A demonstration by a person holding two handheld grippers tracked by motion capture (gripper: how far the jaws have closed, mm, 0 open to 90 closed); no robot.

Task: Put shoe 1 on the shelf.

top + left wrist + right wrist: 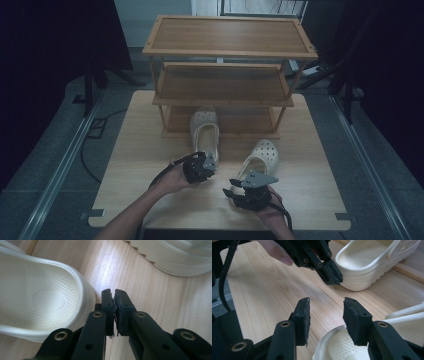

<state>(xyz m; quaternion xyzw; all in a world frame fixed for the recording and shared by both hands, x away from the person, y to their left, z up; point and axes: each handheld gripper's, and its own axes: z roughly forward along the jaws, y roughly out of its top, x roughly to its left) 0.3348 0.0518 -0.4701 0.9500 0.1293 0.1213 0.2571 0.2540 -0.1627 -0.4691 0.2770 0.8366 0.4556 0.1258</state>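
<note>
The high view looks forward and down on the table (150, 150) from the person's side, from afar. Each gripper view rides low and close, looking along its own jaws at the wood. Both share the left clog (37, 300) (362, 267), as does the high view (205, 132)

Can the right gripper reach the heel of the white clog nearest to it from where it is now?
Probably yes. The right gripper stands open just above the heel rim of the white clog, with nothing between them.

Lab: black curtains (45, 60), floor rails (60, 170).
</note>
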